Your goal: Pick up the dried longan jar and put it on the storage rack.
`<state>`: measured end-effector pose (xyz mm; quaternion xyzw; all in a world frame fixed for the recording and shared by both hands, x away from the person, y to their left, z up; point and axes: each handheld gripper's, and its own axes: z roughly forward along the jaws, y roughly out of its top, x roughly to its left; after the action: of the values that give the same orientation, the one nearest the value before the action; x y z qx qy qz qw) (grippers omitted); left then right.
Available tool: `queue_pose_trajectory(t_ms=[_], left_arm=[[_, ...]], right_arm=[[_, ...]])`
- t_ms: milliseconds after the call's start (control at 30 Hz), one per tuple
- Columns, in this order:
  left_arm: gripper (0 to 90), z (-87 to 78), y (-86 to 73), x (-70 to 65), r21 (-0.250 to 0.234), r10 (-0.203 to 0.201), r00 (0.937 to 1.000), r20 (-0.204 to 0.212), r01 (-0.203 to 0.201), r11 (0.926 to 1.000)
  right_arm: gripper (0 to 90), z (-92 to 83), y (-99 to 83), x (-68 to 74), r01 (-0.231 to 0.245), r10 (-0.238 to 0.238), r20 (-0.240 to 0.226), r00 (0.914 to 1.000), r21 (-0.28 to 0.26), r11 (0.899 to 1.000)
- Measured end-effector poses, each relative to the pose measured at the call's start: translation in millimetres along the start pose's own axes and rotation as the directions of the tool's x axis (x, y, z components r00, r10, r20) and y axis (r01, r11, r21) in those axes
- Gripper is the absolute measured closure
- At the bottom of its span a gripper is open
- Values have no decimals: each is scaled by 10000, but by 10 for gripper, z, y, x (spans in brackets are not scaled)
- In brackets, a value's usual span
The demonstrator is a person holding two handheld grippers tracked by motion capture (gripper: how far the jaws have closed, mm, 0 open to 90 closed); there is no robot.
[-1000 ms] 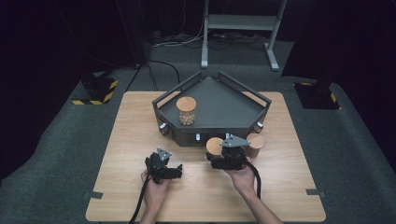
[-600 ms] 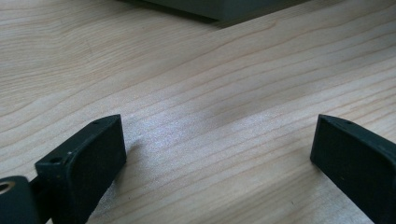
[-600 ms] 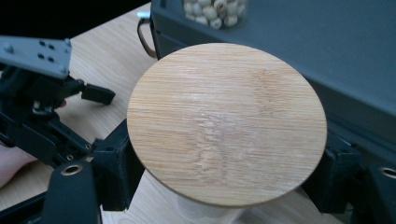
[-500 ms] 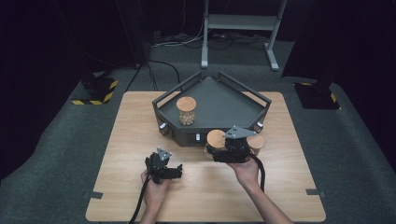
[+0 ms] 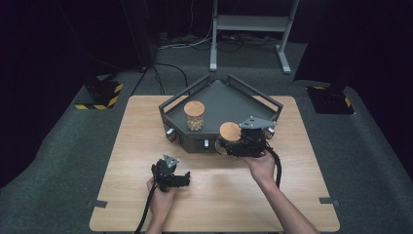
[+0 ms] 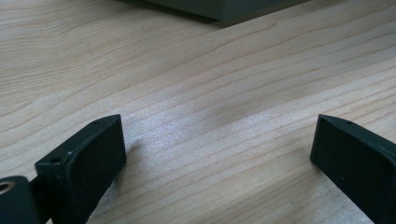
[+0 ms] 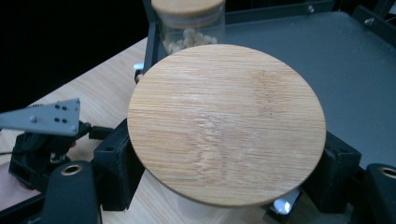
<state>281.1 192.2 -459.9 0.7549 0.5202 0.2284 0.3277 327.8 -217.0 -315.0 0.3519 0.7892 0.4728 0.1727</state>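
A glass jar with a round bamboo lid (image 5: 230, 131) (image 7: 226, 123) hangs in the air over the front wall of the dark grey tray (image 5: 234, 100), held by my right gripper (image 5: 230, 143). That gripper's black fingers (image 7: 116, 163) press the jar's sides just below the lid. A second bamboo-lidded jar (image 5: 195, 116) (image 7: 189, 23), with pale round pieces inside, stands in the tray's left part. My left gripper (image 5: 179, 179) (image 6: 217, 149) rests low on the wooden table (image 5: 141, 126), jaws wide apart over bare wood.
The tray has raised rails and small knobs on its front wall (image 5: 195, 144). In the right gripper view my left gripper (image 7: 42, 140) lies to the left, on the table. Dark floor surrounds the table; a metal stand (image 5: 251, 22) is behind.
My right gripper has risen with the jar and moved forward, from the table in front of the tray to above the tray's front edge. The left gripper has stayed put.
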Motion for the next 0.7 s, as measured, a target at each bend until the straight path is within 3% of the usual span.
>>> queue_pose_trajectory(t_ms=[500,700], left_arm=[[32,0,1,0,2,1,10000,1,-1,10000],[32,0,0,0,0,1,10000,2,-1,10000]], right_arm=[[252,31,333,-33,-142,143,388,9991,-40,9999],[252,115,446,-19,-206,203,785,9967,36,9998]])
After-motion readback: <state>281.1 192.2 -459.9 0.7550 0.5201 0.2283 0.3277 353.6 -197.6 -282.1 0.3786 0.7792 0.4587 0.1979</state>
